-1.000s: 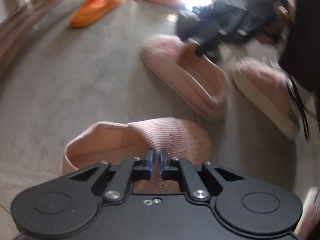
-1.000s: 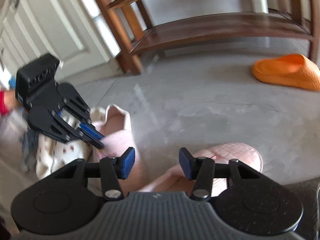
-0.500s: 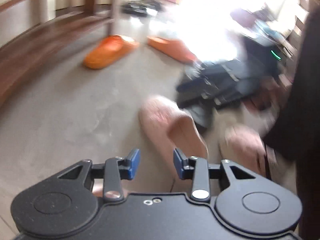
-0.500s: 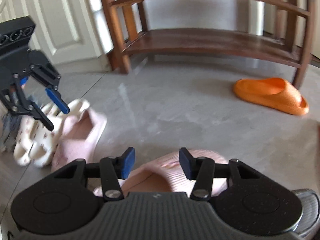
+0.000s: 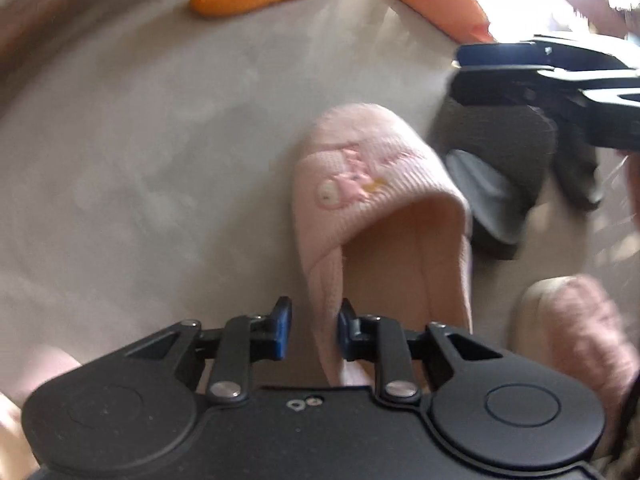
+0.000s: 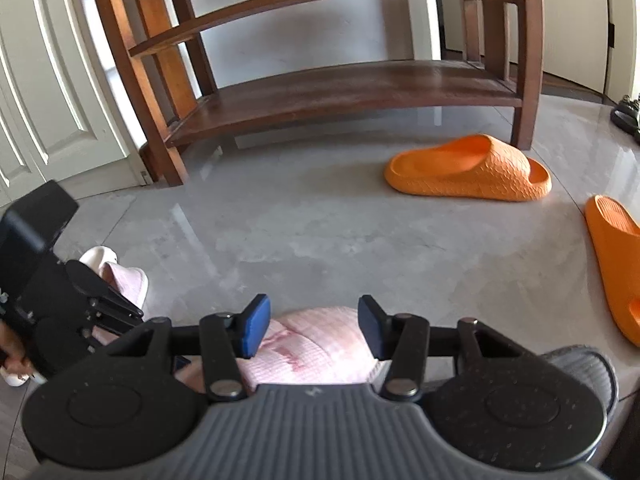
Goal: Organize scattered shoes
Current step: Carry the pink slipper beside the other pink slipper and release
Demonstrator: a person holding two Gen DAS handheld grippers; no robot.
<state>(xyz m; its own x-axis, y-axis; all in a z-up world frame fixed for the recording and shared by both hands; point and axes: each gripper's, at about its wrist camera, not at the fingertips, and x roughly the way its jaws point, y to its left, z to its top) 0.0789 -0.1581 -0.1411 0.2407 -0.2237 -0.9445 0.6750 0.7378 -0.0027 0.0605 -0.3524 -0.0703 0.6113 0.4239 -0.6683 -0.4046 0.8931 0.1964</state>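
A pink knitted slipper (image 5: 372, 184) with a cartoon patch lies on the grey floor, toe pointing away. My left gripper (image 5: 314, 334) points down at its heel end. The jaws are closing, with the slipper's left side wall between the blue pads, and a gap still shows at the left pad. In the right wrist view my right gripper (image 6: 313, 330) hovers open just above the same slipper's toe (image 6: 320, 340), gripping nothing. From the left wrist view the right gripper (image 5: 540, 76) is seen beyond and to the right of the toe. The left gripper (image 6: 80, 312) shows at the left.
A wooden shoe rack (image 6: 340, 92) stands ahead, shelves bare. Two orange slides (image 6: 468, 172) (image 6: 616, 264) lie before it. A grey slipper (image 5: 492, 200) sits right of the pink one, a fuzzy pink slipper (image 5: 572, 332) nearer. Another pink slipper (image 6: 128, 284) lies by the white door.
My left gripper let go of the first pink slipper's upper, opened, moved to the second pink slipper and now narrows around its side wall. The right gripper stayed open and swung toward the rack.
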